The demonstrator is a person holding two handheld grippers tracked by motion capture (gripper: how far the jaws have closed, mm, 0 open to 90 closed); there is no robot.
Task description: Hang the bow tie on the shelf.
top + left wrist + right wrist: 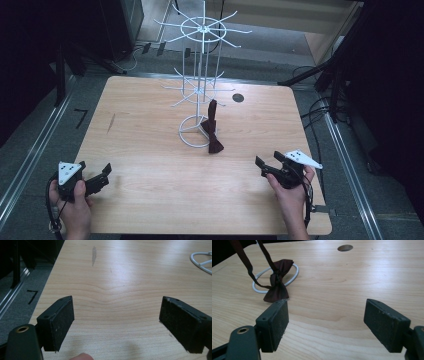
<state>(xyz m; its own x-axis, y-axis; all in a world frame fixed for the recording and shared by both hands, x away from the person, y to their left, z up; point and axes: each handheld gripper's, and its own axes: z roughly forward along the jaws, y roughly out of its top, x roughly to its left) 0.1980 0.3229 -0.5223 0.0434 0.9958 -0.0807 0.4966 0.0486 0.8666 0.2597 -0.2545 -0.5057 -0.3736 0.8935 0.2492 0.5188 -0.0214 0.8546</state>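
Black jaws of the right gripper [325, 325], nearest the lens in the right gripper view, stand wide apart and hold nothing. Wooden table [150, 200]: bare beyond both pairs of fingers. White wire display rack [200, 80]: upright, well beyond both grippers, its ring base on the wood. Left gripper [117, 323]: jaws spread equally wide, empty, only tabletop between them. Dark red bow tie [277, 281]: ahead and to the left of the right gripper's fingers, its strap running up to the rack, its bow resting at the ring base. Likely hazard: a pull on the tie may tip or drag the light rack, since the strap appears hooked on a prong.
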